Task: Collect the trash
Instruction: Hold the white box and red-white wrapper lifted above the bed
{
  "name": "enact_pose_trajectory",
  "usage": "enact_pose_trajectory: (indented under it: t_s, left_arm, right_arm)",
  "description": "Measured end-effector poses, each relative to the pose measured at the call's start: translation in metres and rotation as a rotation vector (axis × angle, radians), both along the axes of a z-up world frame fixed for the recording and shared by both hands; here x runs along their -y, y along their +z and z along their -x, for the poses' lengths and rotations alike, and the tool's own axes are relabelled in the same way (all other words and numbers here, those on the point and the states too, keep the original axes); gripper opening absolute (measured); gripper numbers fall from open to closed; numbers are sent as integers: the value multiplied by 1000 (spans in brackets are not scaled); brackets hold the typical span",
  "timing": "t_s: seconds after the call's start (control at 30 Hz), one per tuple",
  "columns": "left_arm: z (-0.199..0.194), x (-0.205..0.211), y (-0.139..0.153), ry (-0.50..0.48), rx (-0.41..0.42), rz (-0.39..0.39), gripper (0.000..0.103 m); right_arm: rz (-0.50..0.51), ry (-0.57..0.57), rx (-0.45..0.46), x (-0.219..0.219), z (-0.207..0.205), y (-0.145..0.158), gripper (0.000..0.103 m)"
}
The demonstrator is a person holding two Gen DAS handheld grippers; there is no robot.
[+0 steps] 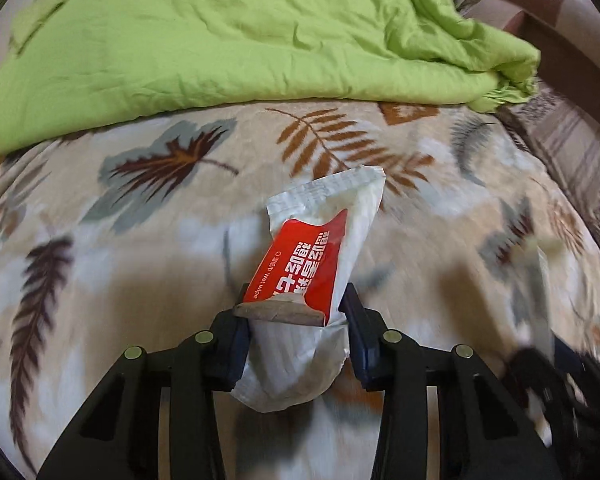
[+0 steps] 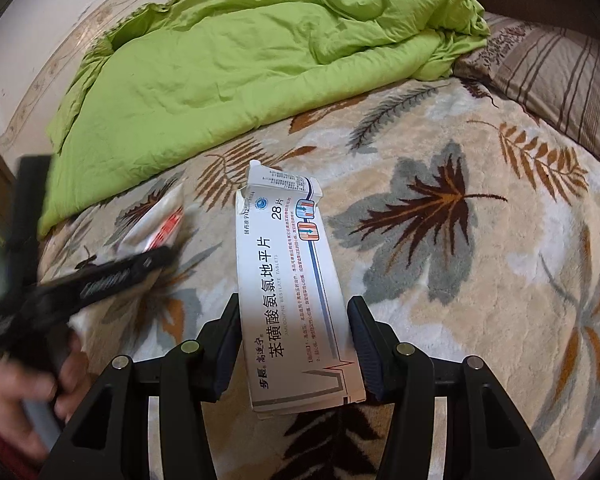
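The left gripper is seen with its fingers clamped on a wet-wipe packet, white with a red label, which is held above the bed and points away from the camera. The right gripper is seen with its fingers closed against the sides of a white tablet box, torn open at its far end and likewise held over the leaf-patterned bed cover. Beyond both, a green quilt is bunched at the back of the bed, a striped pillow lies to its right, and a hand gripping the left tool is blurred at the lower left of the right view.
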State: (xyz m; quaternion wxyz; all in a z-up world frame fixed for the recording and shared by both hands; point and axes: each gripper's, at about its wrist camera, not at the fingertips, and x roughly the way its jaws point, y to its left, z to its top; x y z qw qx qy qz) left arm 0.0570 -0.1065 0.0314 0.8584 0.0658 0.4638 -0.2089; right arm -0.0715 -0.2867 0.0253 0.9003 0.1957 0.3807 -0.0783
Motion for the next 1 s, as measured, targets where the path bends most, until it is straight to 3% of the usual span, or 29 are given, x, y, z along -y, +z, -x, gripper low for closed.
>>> enact_pose_trajectory:
  t_s: [0.2,0.43,0.67,0.87,1.0]
  left_arm:
    - [78,-34,18,11,71,-21,40]
    - [157,-75,22,111,159,-39,41]
    - [186,-79,7,156,219,-121,41]
    - [190,-76,6,159,283,-138,41]
    - [188,-76,4,160,277,-134,41]
  right_arm:
    - [36,54,12,-23,19,9,56]
    - [50,115,18,-59,64,9,56]
    - [97,147,23,-80,96,9,56]
    - [138,121,31,-78,100,11,56]
    - [144,110,28,-76,99,10,56]
